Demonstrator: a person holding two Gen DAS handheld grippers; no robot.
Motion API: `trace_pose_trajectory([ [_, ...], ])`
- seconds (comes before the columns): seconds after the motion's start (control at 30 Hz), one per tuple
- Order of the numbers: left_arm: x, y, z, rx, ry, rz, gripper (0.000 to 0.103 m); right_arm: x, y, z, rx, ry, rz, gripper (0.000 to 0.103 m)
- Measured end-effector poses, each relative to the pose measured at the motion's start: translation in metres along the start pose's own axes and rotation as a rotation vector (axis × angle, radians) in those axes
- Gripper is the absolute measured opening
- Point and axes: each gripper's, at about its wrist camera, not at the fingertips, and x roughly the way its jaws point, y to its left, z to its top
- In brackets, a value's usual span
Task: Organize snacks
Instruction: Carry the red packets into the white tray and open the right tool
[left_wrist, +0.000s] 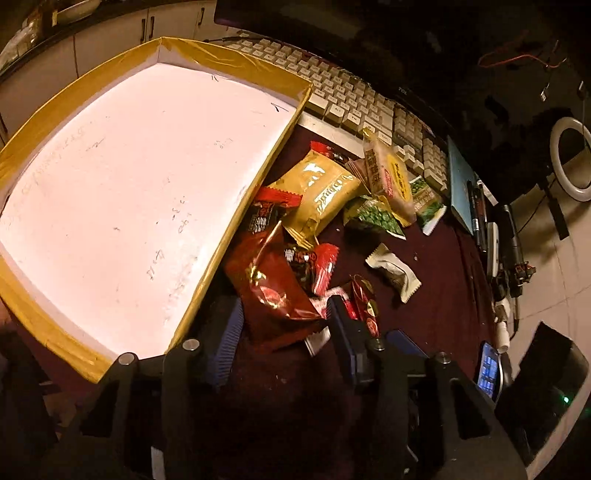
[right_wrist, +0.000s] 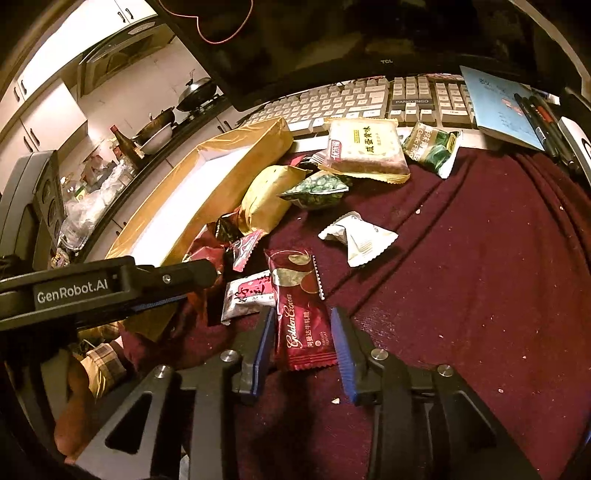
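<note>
A shallow white box with gold-taped rim (left_wrist: 236, 218) lies at left, empty inside; it also shows in the right wrist view (right_wrist: 236, 166). A pile of snack packets lies beside it on the maroon cloth. My left gripper (left_wrist: 284, 314) is open, its jaws either side of a dark red foil packet (left_wrist: 273, 291). My right gripper (right_wrist: 303, 325) is open, its jaws astride a red Golden Crown packet (right_wrist: 301, 317) lying flat. The left gripper's arm (right_wrist: 110, 291) reaches in from the left in the right wrist view.
Other packets: gold (left_wrist: 321, 192), green pea (right_wrist: 317, 190), white (right_wrist: 356, 236), yellow cracker (right_wrist: 365, 147). A keyboard (right_wrist: 354, 99) and monitor stand behind. A blue notebook with pens (right_wrist: 506, 107) lies at right. A phone (left_wrist: 487, 369) lies near the table edge.
</note>
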Motion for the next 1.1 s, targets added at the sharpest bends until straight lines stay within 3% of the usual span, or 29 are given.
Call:
trace_pose_trajectory([
  [0.17, -0.003, -0.015, -0.006, 0.090, -0.025, -0.002, 0.031, 0.004, 0.019, -0.002, -0.096, 0.001, -0.102, 0.030],
  [0.23, -0.011, -0.013, -0.012, 0.109, -0.033, -0.062, 0.030, 0.003, 0.022, -0.005, -0.115, -0.002, -0.118, 0.024],
  [0.33, -0.023, -0.008, -0.018, 0.100, -0.032, -0.160, 0.030, -0.007, 0.023, -0.006, -0.119, -0.031, -0.091, 0.008],
  [0.43, -0.039, 0.004, -0.018, 0.065, -0.047, -0.246, 0.030, -0.010, 0.022, -0.006, -0.107, -0.040, -0.091, 0.007],
  [0.53, -0.062, 0.015, -0.017, 0.051, -0.102, -0.274, 0.030, -0.015, 0.020, -0.005, -0.088, -0.053, -0.092, 0.005],
  [0.63, -0.076, 0.032, -0.015, 0.024, -0.152, -0.245, 0.030, -0.027, 0.025, -0.004, -0.076, -0.089, -0.068, 0.004],
  [0.8, -0.088, 0.067, -0.006, -0.023, -0.194, -0.129, 0.030, -0.039, 0.052, 0.009, -0.103, -0.136, 0.005, 0.004],
  [0.93, -0.087, 0.087, 0.005, -0.027, -0.178, -0.044, 0.030, -0.039, 0.087, 0.024, -0.161, -0.157, 0.091, 0.004],
  [1.1, -0.088, 0.107, 0.021, 0.033, -0.141, 0.025, 0.030, -0.012, 0.128, 0.039, -0.215, -0.120, 0.194, 0.004],
])
